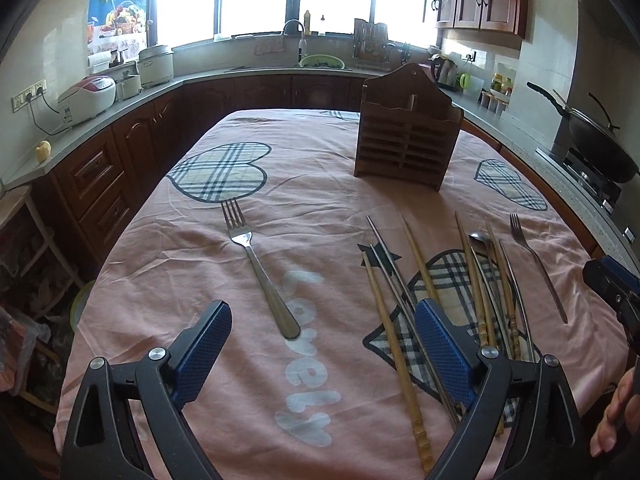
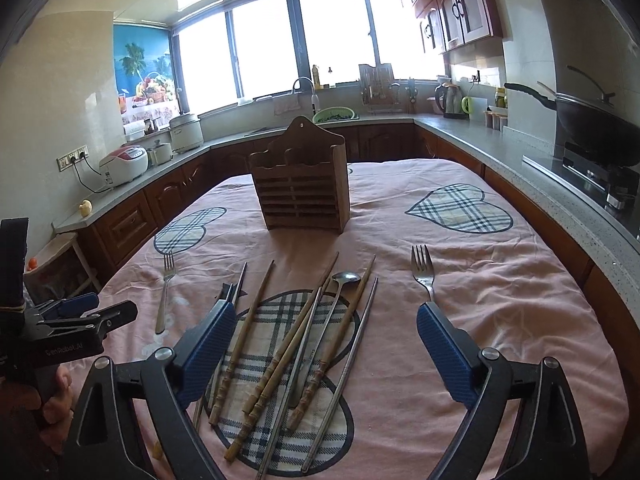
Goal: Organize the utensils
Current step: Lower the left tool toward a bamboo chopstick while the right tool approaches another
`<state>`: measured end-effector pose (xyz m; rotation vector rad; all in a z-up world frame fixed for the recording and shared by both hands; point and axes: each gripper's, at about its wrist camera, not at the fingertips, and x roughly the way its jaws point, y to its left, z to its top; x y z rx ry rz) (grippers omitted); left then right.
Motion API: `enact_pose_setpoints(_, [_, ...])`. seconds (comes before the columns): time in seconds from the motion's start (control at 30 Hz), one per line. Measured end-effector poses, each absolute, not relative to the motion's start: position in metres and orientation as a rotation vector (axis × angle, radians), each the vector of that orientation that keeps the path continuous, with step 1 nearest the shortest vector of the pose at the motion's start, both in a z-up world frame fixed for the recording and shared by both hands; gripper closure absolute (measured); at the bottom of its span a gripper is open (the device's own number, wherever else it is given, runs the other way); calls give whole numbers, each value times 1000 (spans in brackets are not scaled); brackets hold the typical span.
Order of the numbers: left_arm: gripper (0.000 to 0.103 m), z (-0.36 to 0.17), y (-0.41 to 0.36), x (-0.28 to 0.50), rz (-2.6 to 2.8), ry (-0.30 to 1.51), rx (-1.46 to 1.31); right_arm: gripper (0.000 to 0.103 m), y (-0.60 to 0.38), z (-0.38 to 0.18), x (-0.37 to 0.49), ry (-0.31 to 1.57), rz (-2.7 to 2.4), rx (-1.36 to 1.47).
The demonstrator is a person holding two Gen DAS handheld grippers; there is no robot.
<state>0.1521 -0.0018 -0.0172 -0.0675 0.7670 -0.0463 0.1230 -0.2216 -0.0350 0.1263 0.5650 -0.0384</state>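
Both jaws: we hold the left gripper (image 1: 322, 350) and right gripper (image 2: 326, 350) wide apart, nothing between the pads.
Left aim: our left gripper hovers over the cloth (image 1: 320, 184), a fork (image 1: 256, 264) lying just ahead between its fingers.
Right aim: our right gripper hangs over the chopsticks (image 2: 256, 344), which lie loose with a spoon (image 2: 338, 292); a second fork (image 2: 423, 274) lies near its right finger.
Rack: the wooden rack (image 2: 302, 188) stands upright farther back, well apart from the utensils.
Progress: we judge nothing sorted yet; as far as we can see the rack slots hold nothing, and both forks, spoon and chopsticks remain to be placed.
Writing: "Lovely" on the cloth; "GenRobot.AI" on the left gripper's body.
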Motion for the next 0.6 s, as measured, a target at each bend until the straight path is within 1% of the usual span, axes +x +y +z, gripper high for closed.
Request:
enact_pose_setpoints(0.03, [12, -19, -3, 158, -50, 776, -61, 19, -223, -37, 130, 573, -30, 129])
enact_pose_setpoints(0.1, [15, -22, -6, 169, -61, 794, -56, 24, -223, -39, 140, 595, -15, 139])
enact_pose_setpoints(0.2, [22, -29, -6, 186, -71, 829, -72, 40, -225, -44, 158, 632, 8, 157])
enact_pose_setpoints(0.27, [28, -33, -6, 197, -77, 857, -77, 44, -227, -47, 169, 654, 23, 172])
enact_pose_setpoints(0.33, [30, -38, -6, 208, -80, 883, -73, 52, -229, -50, 180, 671, 34, 187])
enact_pose_setpoints(0.47, [31, -43, -11, 228, -93, 921, -54, 53, -232, -53, 199, 702, 46, 206])
enact_pose_setpoints(0.6, [33, -52, -20, 251, -99, 965, -32, 59, -236, -58, 221, 734, 57, 219])
